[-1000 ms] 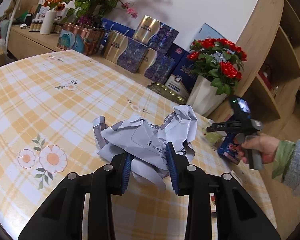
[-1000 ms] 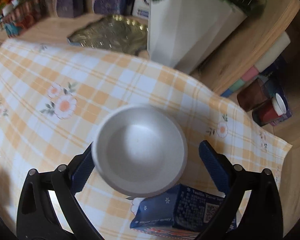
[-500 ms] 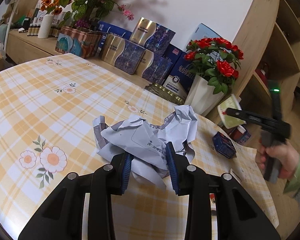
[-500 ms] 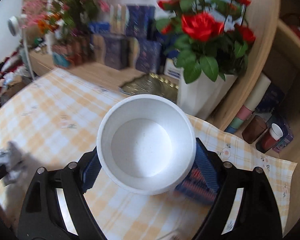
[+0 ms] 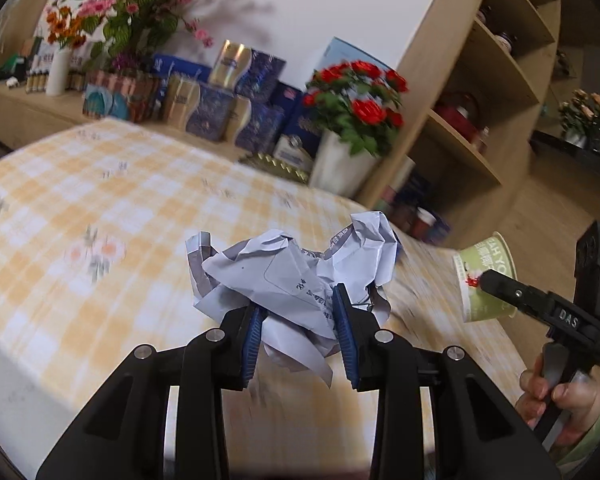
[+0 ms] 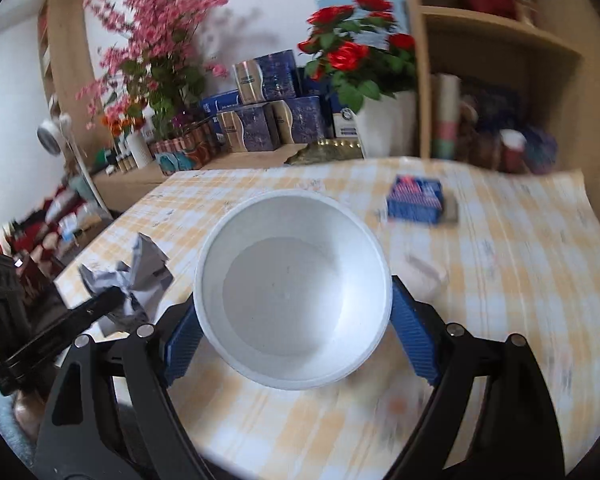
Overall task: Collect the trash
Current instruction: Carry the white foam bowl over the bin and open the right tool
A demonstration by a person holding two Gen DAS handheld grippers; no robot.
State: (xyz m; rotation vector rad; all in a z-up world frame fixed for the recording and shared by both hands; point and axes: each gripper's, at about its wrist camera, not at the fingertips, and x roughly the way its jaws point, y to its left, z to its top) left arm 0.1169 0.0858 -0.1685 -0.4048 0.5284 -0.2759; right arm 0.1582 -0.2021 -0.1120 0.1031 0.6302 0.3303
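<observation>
My left gripper [image 5: 298,326] is shut on a crumpled grey-white paper wad [image 5: 296,276], held above the yellow checked tablecloth [image 5: 100,208]. My right gripper [image 6: 296,332] is shut on a white paper cup [image 6: 292,292], its open mouth facing the camera; in the left wrist view the cup [image 5: 486,280] shows green sides at the right, off the table's edge. The paper wad also shows at the left of the right wrist view [image 6: 134,280]. A blue snack packet [image 6: 416,200] lies on the table.
A white pot of red roses [image 5: 348,160], blue and gold gift boxes [image 5: 220,108] and pink flowers [image 5: 140,20] stand behind the table. A wooden shelf unit [image 5: 480,120] stands at the right. A pale object [image 6: 424,276] lies blurred on the cloth.
Both grippers have risen and pulled back from the table, each keeping its load. The right gripper lifted the cup off the table beside the blue packet and carried it to the right.
</observation>
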